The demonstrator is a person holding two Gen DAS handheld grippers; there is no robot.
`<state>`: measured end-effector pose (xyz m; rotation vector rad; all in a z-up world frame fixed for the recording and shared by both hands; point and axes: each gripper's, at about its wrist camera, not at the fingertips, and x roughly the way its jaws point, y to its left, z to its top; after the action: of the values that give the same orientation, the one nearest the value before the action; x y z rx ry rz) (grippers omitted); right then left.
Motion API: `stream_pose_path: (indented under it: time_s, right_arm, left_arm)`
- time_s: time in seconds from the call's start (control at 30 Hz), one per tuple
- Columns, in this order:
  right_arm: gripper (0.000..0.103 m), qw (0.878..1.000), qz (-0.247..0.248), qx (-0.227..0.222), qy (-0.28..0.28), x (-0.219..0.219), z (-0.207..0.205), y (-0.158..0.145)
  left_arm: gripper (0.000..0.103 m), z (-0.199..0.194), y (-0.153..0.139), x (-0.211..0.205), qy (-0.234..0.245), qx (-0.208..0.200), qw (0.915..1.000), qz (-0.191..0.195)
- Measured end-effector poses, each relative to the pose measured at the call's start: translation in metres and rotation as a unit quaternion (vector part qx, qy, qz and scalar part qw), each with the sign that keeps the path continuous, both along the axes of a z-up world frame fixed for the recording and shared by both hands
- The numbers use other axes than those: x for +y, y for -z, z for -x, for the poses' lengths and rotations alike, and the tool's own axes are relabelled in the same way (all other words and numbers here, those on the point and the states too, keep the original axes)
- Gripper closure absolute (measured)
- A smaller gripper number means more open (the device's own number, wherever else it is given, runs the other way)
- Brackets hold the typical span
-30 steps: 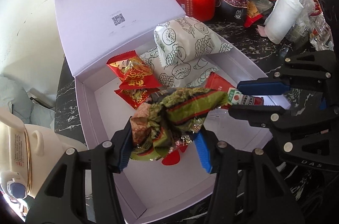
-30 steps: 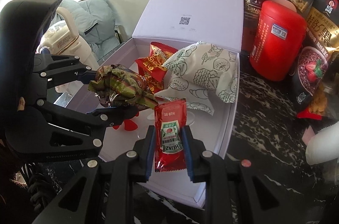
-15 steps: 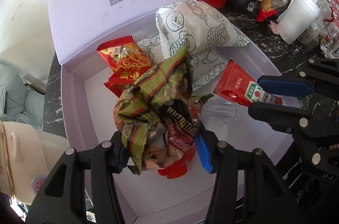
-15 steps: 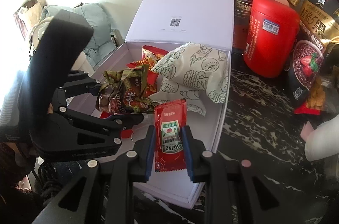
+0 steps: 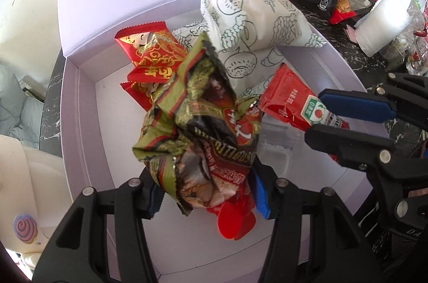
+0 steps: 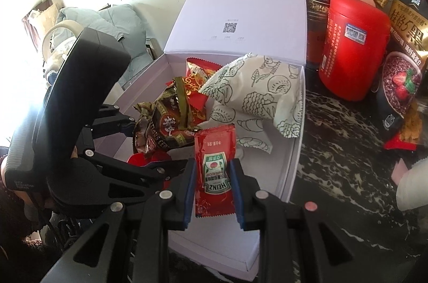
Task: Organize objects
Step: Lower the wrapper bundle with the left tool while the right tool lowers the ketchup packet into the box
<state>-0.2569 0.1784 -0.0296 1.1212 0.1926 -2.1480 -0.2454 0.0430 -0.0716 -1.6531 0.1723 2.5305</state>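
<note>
My left gripper [image 5: 206, 198], jaws just widening, still pinches the crumpled green-and-red foil snack wrapper [image 5: 198, 127] over the open lilac cardboard box [image 5: 80, 136]. My right gripper [image 6: 212, 188] clamps a red ketchup sachet [image 6: 215, 170].

Both wrist cameras look steeply down, at close range, into the open white cardboard box [image 5: 80, 122] [image 6: 291, 165], their shared field.

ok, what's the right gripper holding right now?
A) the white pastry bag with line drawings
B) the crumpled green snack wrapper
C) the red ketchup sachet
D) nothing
C: in the right wrist view the right gripper is shut on the red ketchup sachet, over the open white box; the crumpled green snack wrapper sits between the left gripper's pads.
</note>
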Motion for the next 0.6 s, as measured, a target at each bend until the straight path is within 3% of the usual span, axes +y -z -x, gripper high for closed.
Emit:
stream_pose_path:
  time_s: [0.13, 0.3, 0.47, 0.6]
  right_arm:
    - [0.075, 1.0, -0.001, -0.009, -0.005, -0.003, 0.002, 0.005]
    - [0.073, 1.0, -0.011, -0.003, 0.003, -0.004, 0.001, 0.006]
    - [0.062, 1.0, -0.007, 0.002, 0.015, 0.0, -0.003, 0.0]
    - [0.059, 1.0, -0.007, 0.015, 0.022, 0.001, -0.01, -0.009]
  left_arm:
    - [0.035, 0.0, 0.0, -0.001, -0.007, -0.004, 0.9999, 0.014]
    - [0.029, -0.007, -0.002, -0.001, -0.013, 0.003, 0.9992, 0.037]
    - [0.025, -0.016, -0.014, -0.003, -0.026, 0.02, 0.9984, 0.047]
    - [0.02, -0.025, -0.029, -0.003, -0.028, 0.043, 0.9976, 0.047]
